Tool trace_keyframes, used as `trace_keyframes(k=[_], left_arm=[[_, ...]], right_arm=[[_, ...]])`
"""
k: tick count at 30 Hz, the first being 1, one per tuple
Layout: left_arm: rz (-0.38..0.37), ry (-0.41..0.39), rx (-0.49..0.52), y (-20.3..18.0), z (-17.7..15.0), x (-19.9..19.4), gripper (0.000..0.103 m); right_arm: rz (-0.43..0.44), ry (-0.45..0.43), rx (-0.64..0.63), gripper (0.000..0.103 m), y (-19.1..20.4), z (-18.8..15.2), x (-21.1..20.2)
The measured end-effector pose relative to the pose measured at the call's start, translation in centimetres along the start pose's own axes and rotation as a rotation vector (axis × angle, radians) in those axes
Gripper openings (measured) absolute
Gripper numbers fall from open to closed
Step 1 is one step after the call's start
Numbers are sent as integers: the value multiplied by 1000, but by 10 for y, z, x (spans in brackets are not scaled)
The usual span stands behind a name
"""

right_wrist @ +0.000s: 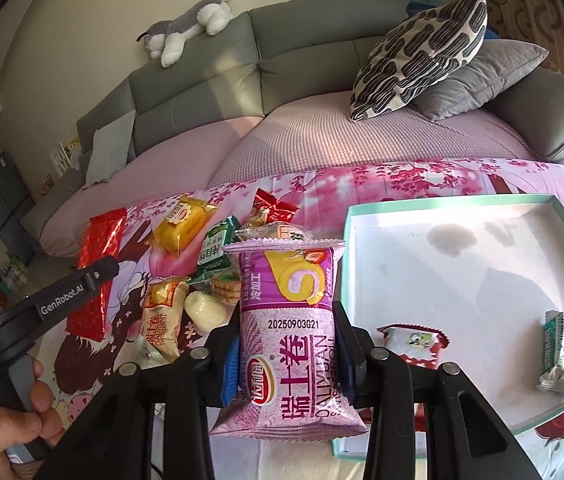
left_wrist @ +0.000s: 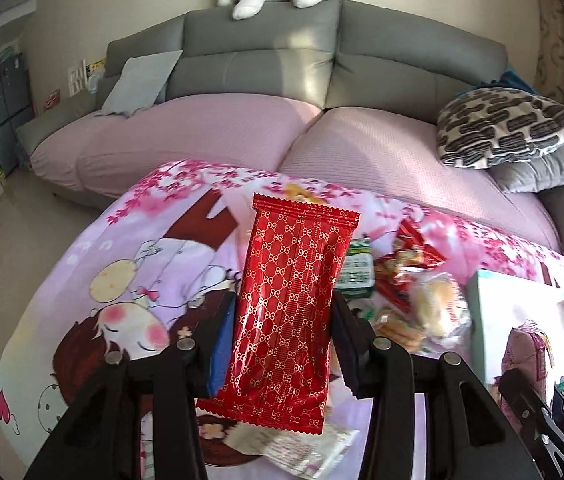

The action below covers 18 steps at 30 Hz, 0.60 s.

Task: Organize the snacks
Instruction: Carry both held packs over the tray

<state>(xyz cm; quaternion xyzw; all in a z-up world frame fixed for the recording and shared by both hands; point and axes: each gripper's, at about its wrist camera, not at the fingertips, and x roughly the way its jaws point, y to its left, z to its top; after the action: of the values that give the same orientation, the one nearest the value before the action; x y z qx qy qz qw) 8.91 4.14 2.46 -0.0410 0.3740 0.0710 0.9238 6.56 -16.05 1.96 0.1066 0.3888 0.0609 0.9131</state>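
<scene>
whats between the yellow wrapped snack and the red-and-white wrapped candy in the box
In the right wrist view, the purple swiss roll packet held in the right hand-held gripper stands between them.

Glossy foil red wrapper (left_wrist: 289,312) — matt cloth sofa cover (left_wrist: 361,148) behind.

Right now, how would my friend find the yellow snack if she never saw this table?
Start at the table's pink cartoon cloth in front of the sofa, then go to the snack pile left of the white box. At the pile's far edge lies the yellow snack, the only bright yellow packet there, with a round flower-like logo.
</scene>
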Motion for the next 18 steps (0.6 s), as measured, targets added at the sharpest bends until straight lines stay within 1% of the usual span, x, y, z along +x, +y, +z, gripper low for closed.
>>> trace_keyframes(k=[4, 8, 13, 18], left_arm=[[-28, -23, 22, -20, 0, -9, 47], [-75, -39, 62, -46, -3, -16, 47], [-157, -47, 120, -86, -8, -24, 47], [-220, -50, 190, -125, -16, -29, 47]], right_arm=[[-16, -17, 30, 41, -18, 3, -8], [-46, -36, 73, 41, -44, 7, -17], [-110, -54, 141, 41, -84, 10, -28], [-184, -76, 221, 41, -129, 9, -42]])
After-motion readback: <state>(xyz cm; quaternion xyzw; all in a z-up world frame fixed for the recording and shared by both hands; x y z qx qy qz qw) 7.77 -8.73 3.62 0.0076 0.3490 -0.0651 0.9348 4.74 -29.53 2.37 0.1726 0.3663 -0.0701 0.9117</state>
